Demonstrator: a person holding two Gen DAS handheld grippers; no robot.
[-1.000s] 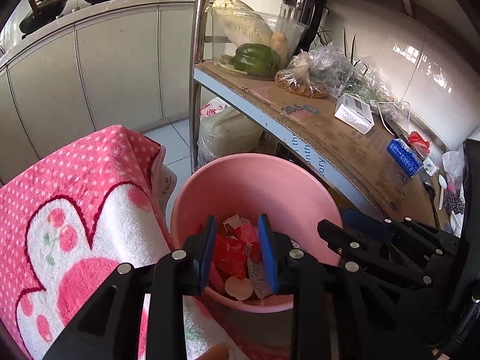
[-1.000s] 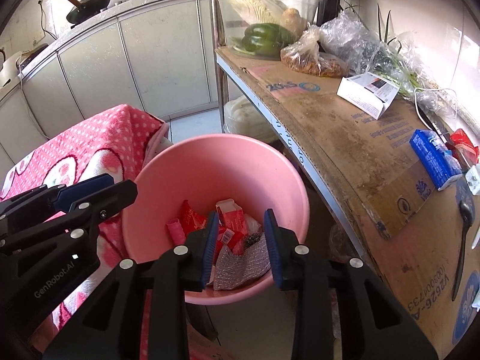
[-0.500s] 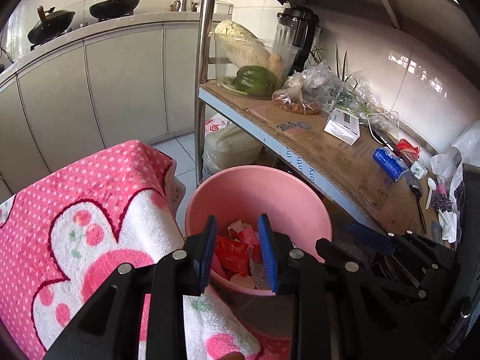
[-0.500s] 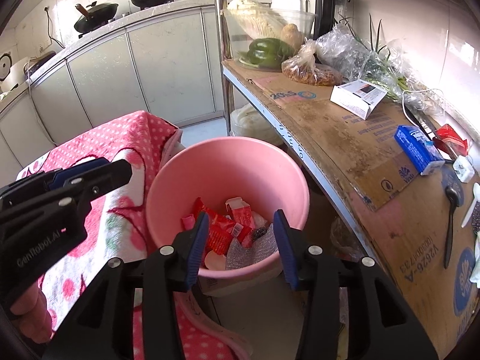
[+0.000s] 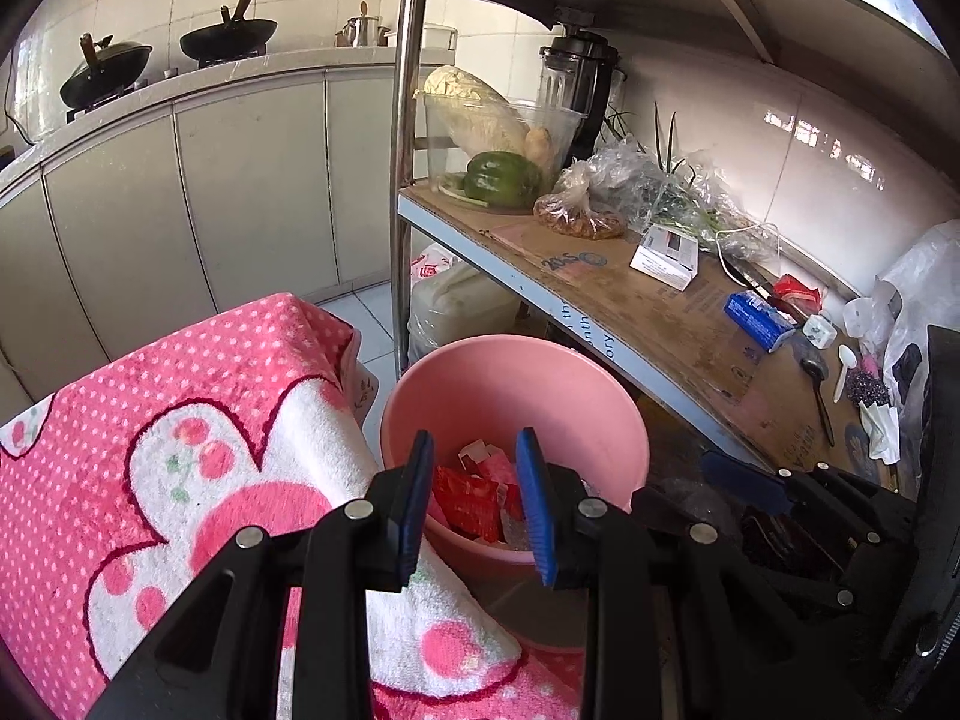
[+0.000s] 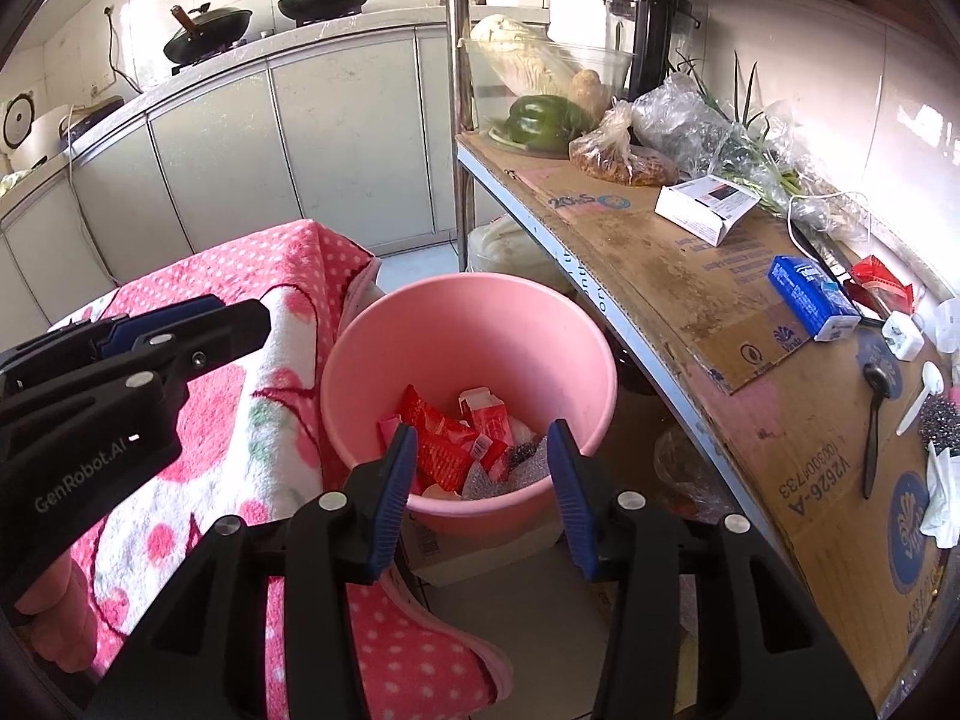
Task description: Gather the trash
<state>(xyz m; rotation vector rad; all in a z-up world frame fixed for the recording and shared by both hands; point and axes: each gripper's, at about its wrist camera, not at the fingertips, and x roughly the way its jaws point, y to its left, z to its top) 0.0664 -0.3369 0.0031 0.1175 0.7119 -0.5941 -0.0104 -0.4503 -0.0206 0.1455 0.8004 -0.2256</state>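
Right wrist view: pink bucket (image 6: 576, 354) sits on the floor between the towel-covered surface and the metal shelf. Its bottom holds the collected trash (image 6: 447, 447) — red wrappers, a small red-and-white carton, a silvery foil piece, something dark and wiry beside it. Right gripper (image 6: 483, 480) hangs above the bucket's near rim, fingers spread, nothing between them. Left gripper (image 6: 198, 324) shows in this view over the pink towel (image 6: 300, 276), beside the bucket; from here its jaws look nearly closed, but I trust the other camera.

Left wrist view: left gripper (image 5: 474, 495) parted with a clear gap, empty, aimed at the bucket's near edge.

Judgement: both claws released, drop step done or nearly done; next is finding more trash. Candidates lie on the cardboard-lined shelf (image 6: 690, 276) — red crumpled wrapper (image 6: 879, 285) at the back, white crumpled tissue (image 6: 942, 492) near the front edge. Blue pack (image 6: 810, 297), white box (image 6: 705, 207) and black spoon (image 6: 873, 420) may not be waste; cannot tell.

Doing it well:
- lift clear of the rim before swinging right — bucket looks light, easy to tip
- approach the wrapper from above, fingers wide, pinch at its bulk
- avoid the white cable and charger beside it
- carry back over the bucket centre before letting go
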